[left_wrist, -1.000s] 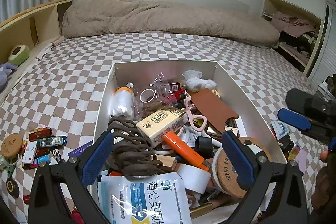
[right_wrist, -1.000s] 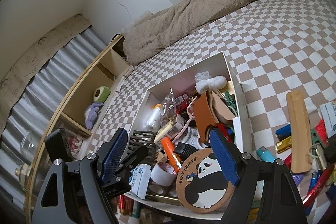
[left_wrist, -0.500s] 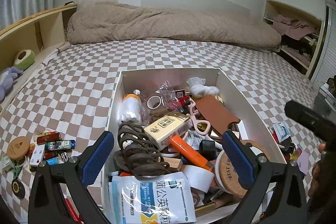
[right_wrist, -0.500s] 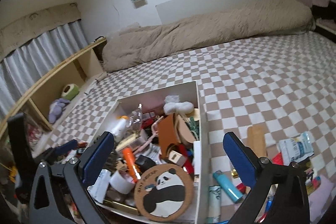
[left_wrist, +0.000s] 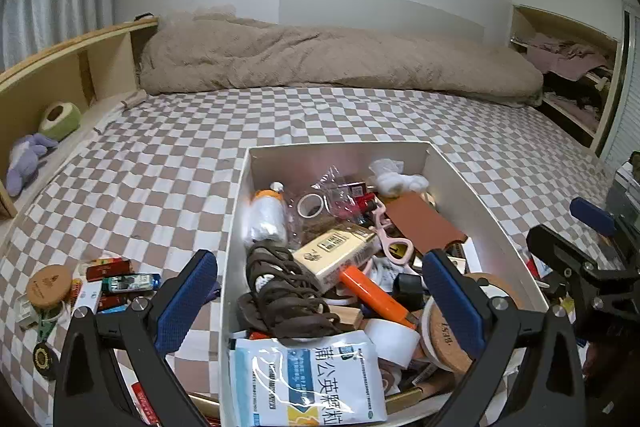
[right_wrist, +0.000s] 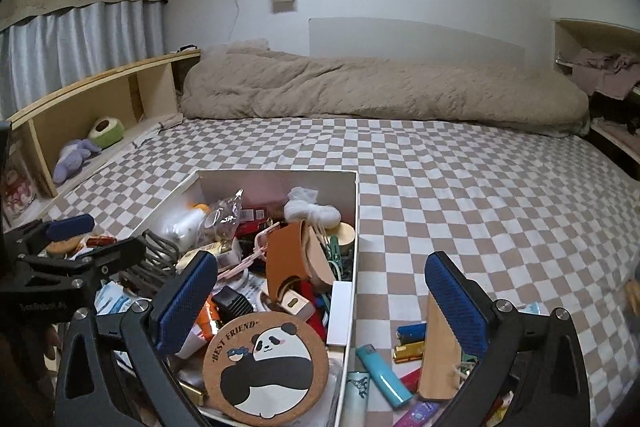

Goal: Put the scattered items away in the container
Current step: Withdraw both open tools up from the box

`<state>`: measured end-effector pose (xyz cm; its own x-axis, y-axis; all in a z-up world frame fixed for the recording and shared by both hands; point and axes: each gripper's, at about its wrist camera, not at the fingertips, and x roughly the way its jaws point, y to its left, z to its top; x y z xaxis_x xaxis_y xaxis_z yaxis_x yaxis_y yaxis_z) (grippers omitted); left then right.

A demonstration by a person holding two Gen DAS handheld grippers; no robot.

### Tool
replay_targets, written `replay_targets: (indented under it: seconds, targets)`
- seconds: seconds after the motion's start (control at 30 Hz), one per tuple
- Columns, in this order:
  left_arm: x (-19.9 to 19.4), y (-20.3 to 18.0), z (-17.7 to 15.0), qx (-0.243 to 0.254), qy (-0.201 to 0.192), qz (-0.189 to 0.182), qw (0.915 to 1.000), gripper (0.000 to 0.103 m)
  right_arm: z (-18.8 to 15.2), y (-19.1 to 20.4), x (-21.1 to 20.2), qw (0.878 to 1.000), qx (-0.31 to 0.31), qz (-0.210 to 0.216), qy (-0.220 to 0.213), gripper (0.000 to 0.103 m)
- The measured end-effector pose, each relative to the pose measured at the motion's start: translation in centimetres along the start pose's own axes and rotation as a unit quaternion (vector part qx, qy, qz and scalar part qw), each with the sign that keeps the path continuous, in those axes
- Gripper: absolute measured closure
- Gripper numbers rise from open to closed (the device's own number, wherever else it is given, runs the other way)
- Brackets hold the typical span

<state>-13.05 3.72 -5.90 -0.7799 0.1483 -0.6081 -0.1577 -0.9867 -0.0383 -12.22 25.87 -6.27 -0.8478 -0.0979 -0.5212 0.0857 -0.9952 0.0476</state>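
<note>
A white box [left_wrist: 472,199] sits on the checked bed, full of small items: a brown cord, a blue-white packet [left_wrist: 308,375], an orange cutter, pink scissors. The box also shows in the right wrist view [right_wrist: 354,211], with a panda coaster [right_wrist: 266,363] at its near end. My left gripper [left_wrist: 320,291] is open and empty above the box's near end. My right gripper [right_wrist: 320,295] is open and empty above the box's right wall. Loose lighters and a cork lid [left_wrist: 48,285] lie left of the box. A wooden piece [right_wrist: 440,339], a blue lighter [right_wrist: 382,375] and batteries lie right of it.
A beige duvet [left_wrist: 320,63] lies across the far end of the bed. A wooden shelf [left_wrist: 68,67] with soft toys runs along the left. An open closet [left_wrist: 572,67] stands at the right. The right gripper shows at the left wrist view's right edge [left_wrist: 588,259].
Both grippers have risen and levelled. The right gripper has swung from a tilted view to face straight up the bed, shifting right over the box's right wall. Nothing was picked up.
</note>
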Motion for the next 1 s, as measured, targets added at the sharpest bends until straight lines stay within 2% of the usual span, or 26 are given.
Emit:
replay_targets:
  seconds: [0.53, 0.73, 1.0]
  targets:
    - [-0.5, -0.1, 0.0, 0.019, -0.016, 0.021, 0.9995, 0.000, -0.4, -0.2, -0.1, 1.000, 0.005, -0.007, 0.010, 0.000]
    - [-0.8, 0.8, 0.1, 0.006, -0.015, 0.021, 0.9996, 0.000, -0.5, -0.5, 0.1, 1.000, 0.011, -0.007, 0.016, 0.000]
    - [-1.6, 3.3, 0.2, -0.021, -0.024, 0.049, 0.9983, 0.000, -0.4, -1.5, -0.2, 0.999, 0.036, -0.010, 0.015, 0.000]
